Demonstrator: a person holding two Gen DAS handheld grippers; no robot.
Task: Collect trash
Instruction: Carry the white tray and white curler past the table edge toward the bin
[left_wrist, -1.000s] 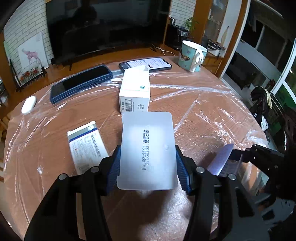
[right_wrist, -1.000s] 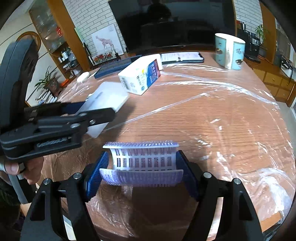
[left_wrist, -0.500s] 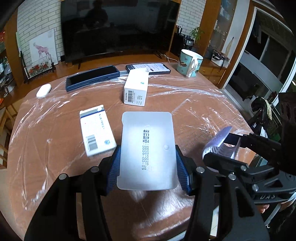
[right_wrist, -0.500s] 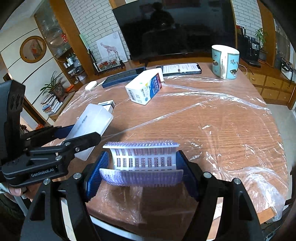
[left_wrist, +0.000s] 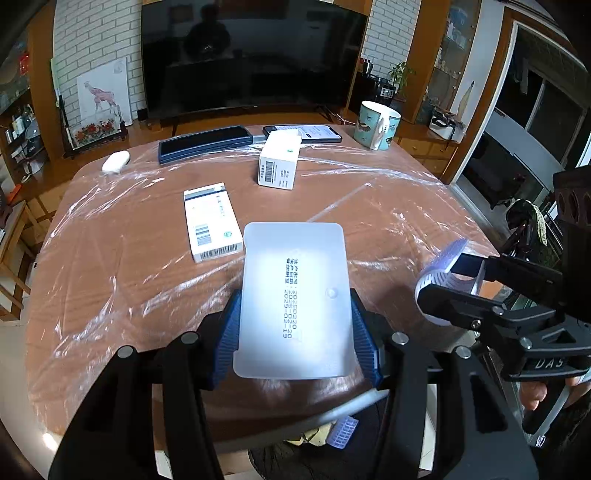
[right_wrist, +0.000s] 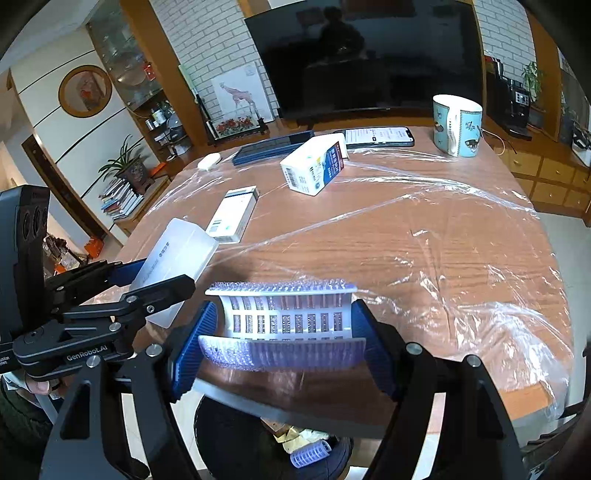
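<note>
My left gripper (left_wrist: 295, 325) is shut on a frosted white plastic case (left_wrist: 295, 280) with a printed date, held over the near edge of the table. My right gripper (right_wrist: 284, 332) is shut on a purple and white hair roller (right_wrist: 284, 314), which is bent between the blue pads. Each gripper shows in the other's view: the right one (left_wrist: 454, 284) with the roller (left_wrist: 443, 258), the left one (right_wrist: 155, 277) with the case (right_wrist: 177, 251). Below the table edge stands a black bin (right_wrist: 229, 443) holding scraps and another purple roller (right_wrist: 310, 454).
On the film-covered wooden table (left_wrist: 369, 229) lie a flat medicine box (left_wrist: 212, 221), a white carton (left_wrist: 279, 162), a dark blue case (left_wrist: 205, 144), a phone (left_wrist: 303, 133), a small white object (left_wrist: 116, 161) and a mug (left_wrist: 376, 125). A television stands behind.
Both grippers have drawn back towards the near table edge with their loads, rising slightly. The bin under the edge has come into view.
</note>
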